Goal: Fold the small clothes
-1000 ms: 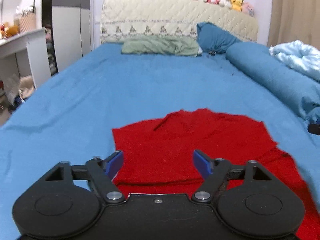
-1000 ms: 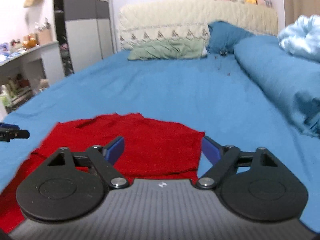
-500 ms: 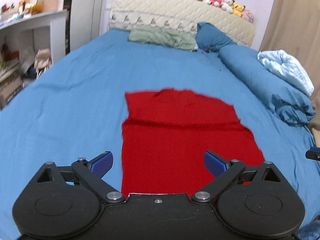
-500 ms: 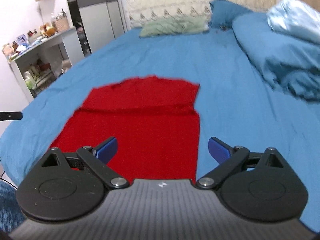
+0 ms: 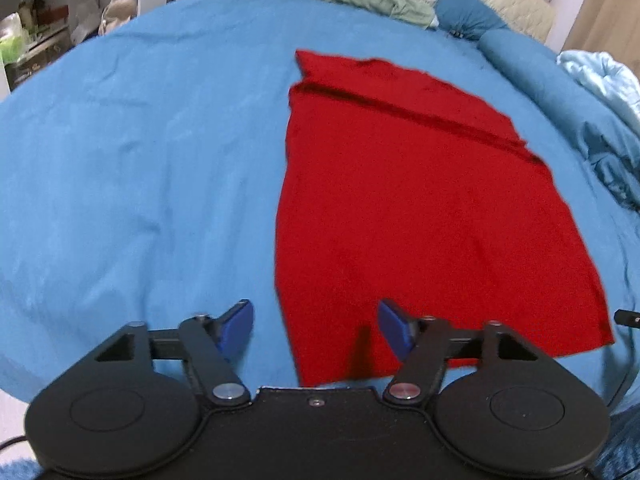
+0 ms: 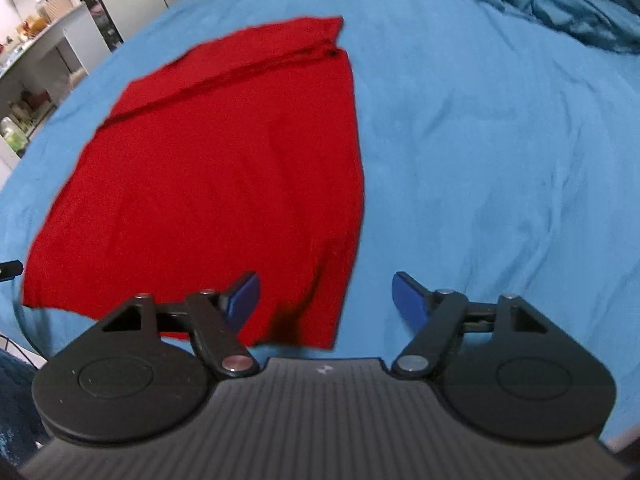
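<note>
While the red garment (image 5: 420, 208) is lying flat on the blue bed (image 5: 140, 140), the left hand-held gripper (image 5: 316, 326) is hovering over its near left corner, jaws apart and just closing. The right hand-held gripper (image 6: 326, 300) is hovering over the garment's (image 6: 224, 168) near right corner, likewise narrowing, gripping nothing.

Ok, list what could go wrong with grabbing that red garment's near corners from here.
1. The left gripper straddles only the red garment's near left corner; its jaws have just been closing, and could pinch the blue sheet too.
2. The right gripper frames the near right corner, where the cloth puckers; a grip might catch only that wrinkle.
3. Unevenly grabbed corners would likely skew the fold.
</note>
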A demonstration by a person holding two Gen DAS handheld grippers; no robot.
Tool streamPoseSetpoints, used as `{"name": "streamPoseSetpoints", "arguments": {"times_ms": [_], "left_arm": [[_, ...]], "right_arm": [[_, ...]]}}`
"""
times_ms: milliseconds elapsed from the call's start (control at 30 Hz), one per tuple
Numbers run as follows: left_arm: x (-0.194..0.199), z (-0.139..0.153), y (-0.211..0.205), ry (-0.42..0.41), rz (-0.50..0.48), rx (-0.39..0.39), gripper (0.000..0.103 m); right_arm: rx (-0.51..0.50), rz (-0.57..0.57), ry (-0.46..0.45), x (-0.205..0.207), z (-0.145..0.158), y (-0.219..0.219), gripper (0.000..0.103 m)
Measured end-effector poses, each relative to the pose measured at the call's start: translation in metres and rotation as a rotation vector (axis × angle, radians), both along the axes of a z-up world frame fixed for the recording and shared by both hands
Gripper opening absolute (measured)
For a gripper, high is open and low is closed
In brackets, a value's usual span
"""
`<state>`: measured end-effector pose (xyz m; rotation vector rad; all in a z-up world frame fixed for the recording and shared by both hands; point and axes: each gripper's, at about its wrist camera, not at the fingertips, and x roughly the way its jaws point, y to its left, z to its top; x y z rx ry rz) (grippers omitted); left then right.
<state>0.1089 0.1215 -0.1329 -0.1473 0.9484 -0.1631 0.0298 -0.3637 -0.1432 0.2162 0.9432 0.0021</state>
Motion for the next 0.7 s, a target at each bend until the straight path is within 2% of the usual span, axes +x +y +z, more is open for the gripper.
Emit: {"name": "streamPoseSetpoints", "arguments": {"times_ms": [100, 333, 367, 433, 500, 567, 600, 700], "left_arm": [[-0.003, -0.012, -0.003, 0.003, -0.014, 0.032, 0.061], [-0.008, -0.022, -0.01, -0.025, -0.025, 0.087, 0.061], [-0.009, -0.023, -0.011, -0.029, -0.028, 0.096, 0.06], [-0.013, -0.024, -0.017, -0.036, -0.037, 0.114, 0.051], [-0.013, -0.024, -0.019, -0.04, -0.052, 0.128, 0.041], [-0.012, -0.022, -0.02, -0.039, -0.064, 0.133, 0.023], [-0.012, -0.021, -0.021, -0.039, -0.069, 0.135, 0.009], [-0.014, -0.015, -0.02, -0.052, -0.069, 0.136, 0.006]], "right_arm": [[-0.005, -0.002, 0.021, -0.002, -0.011, 0.004, 0.08], [-0.072, 0.01, 0.023, 0.002, -0.027, 0.02, 0.073], [-0.08, 0.008, 0.02, 0.002, -0.029, 0.022, 0.069], [-0.087, 0.012, 0.011, 0.002, -0.029, 0.027, 0.058], [-0.091, 0.018, 0.006, 0.001, -0.028, 0.029, 0.041], [-0.089, 0.019, 0.003, 0.001, -0.028, 0.031, 0.03], [-0.086, 0.015, 0.0, 0.001, -0.027, 0.03, 0.025], [-0.061, 0.006, -0.009, -0.001, -0.025, 0.026, 0.023]]}}
